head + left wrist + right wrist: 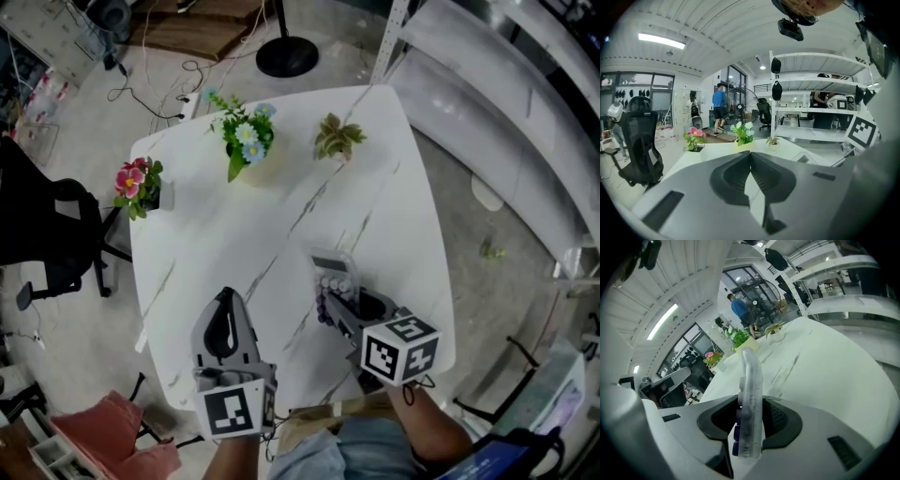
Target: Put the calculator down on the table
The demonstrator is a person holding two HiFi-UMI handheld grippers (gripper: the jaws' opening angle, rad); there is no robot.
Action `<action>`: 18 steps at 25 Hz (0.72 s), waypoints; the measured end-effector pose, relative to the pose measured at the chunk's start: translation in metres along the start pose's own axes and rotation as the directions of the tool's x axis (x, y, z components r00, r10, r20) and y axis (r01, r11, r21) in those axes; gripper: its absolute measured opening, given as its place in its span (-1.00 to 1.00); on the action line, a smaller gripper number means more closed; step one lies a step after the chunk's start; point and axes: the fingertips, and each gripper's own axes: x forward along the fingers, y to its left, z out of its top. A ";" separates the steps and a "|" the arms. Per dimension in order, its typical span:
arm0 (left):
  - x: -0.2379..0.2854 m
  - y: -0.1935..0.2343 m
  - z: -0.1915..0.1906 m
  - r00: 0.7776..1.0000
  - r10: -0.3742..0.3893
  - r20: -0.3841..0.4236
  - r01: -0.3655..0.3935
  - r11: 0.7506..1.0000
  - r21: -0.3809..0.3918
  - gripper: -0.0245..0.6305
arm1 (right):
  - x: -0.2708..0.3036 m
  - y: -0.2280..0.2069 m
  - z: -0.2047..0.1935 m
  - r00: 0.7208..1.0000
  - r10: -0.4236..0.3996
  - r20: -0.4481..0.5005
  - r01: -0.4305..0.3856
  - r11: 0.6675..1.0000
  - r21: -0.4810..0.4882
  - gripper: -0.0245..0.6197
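Observation:
A clear calculator (335, 274) with purple keys is clamped in my right gripper (337, 298), low over the near right part of the white table (234, 234). In the right gripper view the calculator (750, 394) stands on edge between the jaws of the right gripper (749, 430), pads pressed on both faces, keys to the left. My left gripper (225, 296) hovers over the table's near edge, left of the calculator, with nothing in it. In the left gripper view the tips of the left gripper (750, 153) meet.
At the table's far side stand a pink flower pot (139, 184), a white and blue bouquet (246, 141) and a small plant (337, 139). A black office chair (42, 234) is left of the table. A shelf rack (506, 112) runs along the right.

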 end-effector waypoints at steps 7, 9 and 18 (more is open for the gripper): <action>0.013 0.000 0.000 1.000 -0.007 -0.009 0.006 1.000 -0.001 -0.90 | 0.006 -0.014 0.000 1.000 -0.017 -0.012 0.018 0.999 0.033 -0.45; 0.017 -0.002 0.001 1.000 -0.008 -0.007 0.008 1.000 0.002 -0.90 | 0.006 -0.015 0.000 1.000 -0.018 -0.015 0.018 1.000 0.026 -0.44; 0.021 -0.005 0.000 1.000 -0.012 -0.010 0.012 1.000 0.014 -0.90 | 0.002 -0.030 0.006 0.995 -0.099 -0.018 0.097 0.990 -0.098 -0.31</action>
